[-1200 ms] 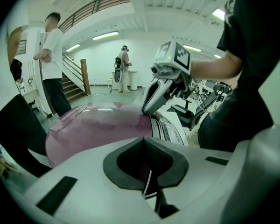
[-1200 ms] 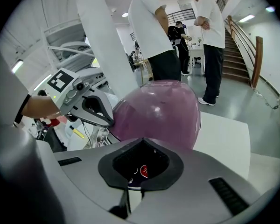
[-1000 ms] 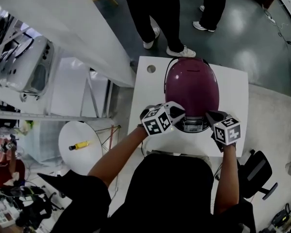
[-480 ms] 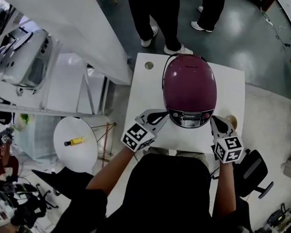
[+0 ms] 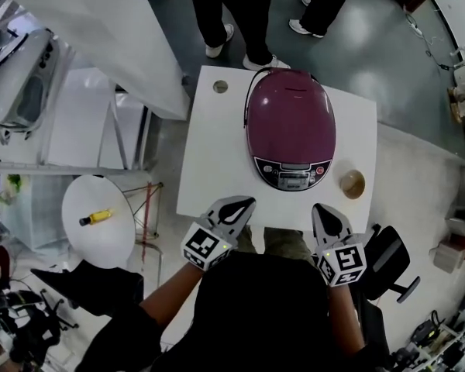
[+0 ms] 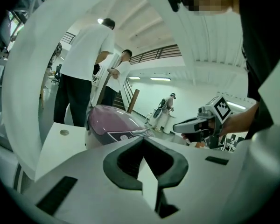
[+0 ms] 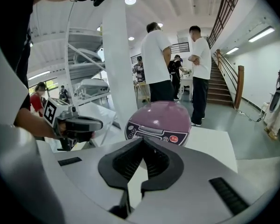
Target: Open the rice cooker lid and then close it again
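Note:
The purple rice cooker (image 5: 291,126) stands on the small white table (image 5: 209,153) with its lid down and its control panel facing me. My left gripper (image 5: 242,203) hovers at the table's near edge, left of the cooker's front, shut and empty. To the right, my right gripper (image 5: 324,211) is also shut and empty, apart from the cooker. In the left gripper view the cooker (image 6: 111,120) lies beyond the shut left gripper (image 6: 143,142), with the right gripper (image 6: 189,124) off to the side. The right gripper view shows the cooker (image 7: 161,120) ahead of the closed right gripper (image 7: 142,142).
A small round brown thing (image 5: 352,184) sits on the table right of the cooker. A cable hole (image 5: 220,87) marks the far left corner. Two people (image 5: 244,14) stand beyond the table. A round white stool (image 5: 101,235) bearing a yellow object stands left, a black chair (image 5: 387,258) right.
Both grippers have drawn back from the cooker's front panel toward me and now sit at the table's near edge. The left one has rolled. The cooker's lid stays down.

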A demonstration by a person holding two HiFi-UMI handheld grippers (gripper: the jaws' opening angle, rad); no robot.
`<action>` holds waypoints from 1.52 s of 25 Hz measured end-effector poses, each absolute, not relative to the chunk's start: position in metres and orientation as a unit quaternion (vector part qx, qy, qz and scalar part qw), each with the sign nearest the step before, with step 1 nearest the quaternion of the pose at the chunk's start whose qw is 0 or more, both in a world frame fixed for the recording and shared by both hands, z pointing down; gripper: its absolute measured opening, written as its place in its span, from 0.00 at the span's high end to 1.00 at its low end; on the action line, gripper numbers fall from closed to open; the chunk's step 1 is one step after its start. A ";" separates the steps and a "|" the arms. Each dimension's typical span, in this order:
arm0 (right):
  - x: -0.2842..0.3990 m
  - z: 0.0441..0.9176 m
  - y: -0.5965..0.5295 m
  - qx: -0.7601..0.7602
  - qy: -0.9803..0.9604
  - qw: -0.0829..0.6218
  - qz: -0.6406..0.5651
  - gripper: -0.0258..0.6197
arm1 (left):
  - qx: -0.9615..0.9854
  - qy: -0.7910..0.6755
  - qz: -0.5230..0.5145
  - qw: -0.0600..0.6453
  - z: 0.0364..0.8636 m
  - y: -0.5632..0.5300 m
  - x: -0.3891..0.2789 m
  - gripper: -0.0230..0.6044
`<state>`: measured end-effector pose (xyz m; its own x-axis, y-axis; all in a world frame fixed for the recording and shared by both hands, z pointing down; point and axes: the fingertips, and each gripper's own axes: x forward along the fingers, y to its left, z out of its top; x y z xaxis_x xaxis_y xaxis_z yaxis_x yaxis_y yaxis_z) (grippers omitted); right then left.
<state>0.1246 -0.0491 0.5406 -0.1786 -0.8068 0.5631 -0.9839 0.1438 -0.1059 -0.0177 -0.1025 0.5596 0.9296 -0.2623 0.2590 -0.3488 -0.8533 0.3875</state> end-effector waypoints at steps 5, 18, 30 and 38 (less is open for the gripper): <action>0.119 0.553 -0.022 0.607 -0.731 0.195 0.244 0.96 | 0.952 -0.186 0.097 0.224 0.563 -0.088 -0.031 0.96; 0.141 0.497 0.035 0.610 -0.767 0.094 0.175 0.96 | 0.957 -0.231 0.059 0.162 0.508 -0.003 0.007 0.96; 0.219 0.479 0.169 0.646 -0.748 0.068 0.135 0.96 | 0.943 -0.304 0.052 0.124 0.475 0.114 0.037 0.96; 0.226 0.478 0.215 0.643 -0.751 0.068 0.136 0.96 | 0.923 -0.367 0.056 0.096 0.465 0.145 -0.002 0.96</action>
<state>0.2259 0.2151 0.4776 -0.1640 -0.9466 0.2776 -0.9838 0.1363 -0.1165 -0.0015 0.1451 0.4646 0.7241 -0.6673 0.1742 -0.6889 -0.7120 0.1361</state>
